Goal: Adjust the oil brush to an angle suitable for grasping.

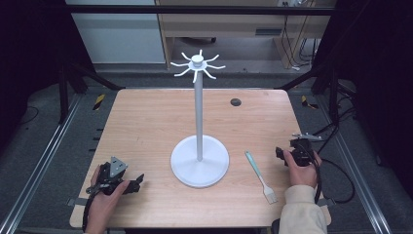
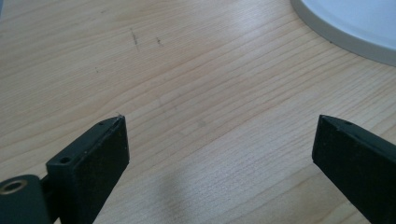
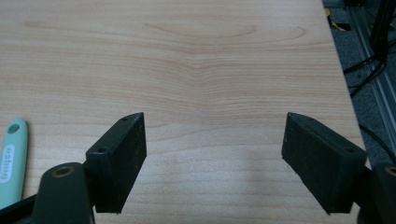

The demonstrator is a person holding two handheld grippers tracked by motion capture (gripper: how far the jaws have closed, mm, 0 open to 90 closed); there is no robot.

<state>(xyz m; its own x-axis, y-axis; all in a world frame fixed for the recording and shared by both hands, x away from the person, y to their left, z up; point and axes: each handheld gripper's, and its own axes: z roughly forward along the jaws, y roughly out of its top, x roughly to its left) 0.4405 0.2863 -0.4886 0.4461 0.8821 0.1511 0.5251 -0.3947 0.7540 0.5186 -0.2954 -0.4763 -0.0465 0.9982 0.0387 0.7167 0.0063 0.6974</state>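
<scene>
A small brush with a mint-green handle and pale bristles (image 1: 260, 170) lies flat on the light wooden table (image 1: 146, 122). It sits between the round base of the tall white stand with hooks on top (image 1: 199, 156) and the right gripper (image 1: 292, 152). The right gripper rests near it, jaws wide apart and holding nothing. The left gripper (image 1: 134, 183) rests on the other side of the stand, jaws wide apart and holding nothing too.

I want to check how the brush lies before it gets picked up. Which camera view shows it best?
The high view: the whole brush lies flat on the table between the white stand's base and the right gripper, bristles toward the person. The right gripper view catches its mint handle end at the left edge. The left gripper view gives table and base rim.
</scene>
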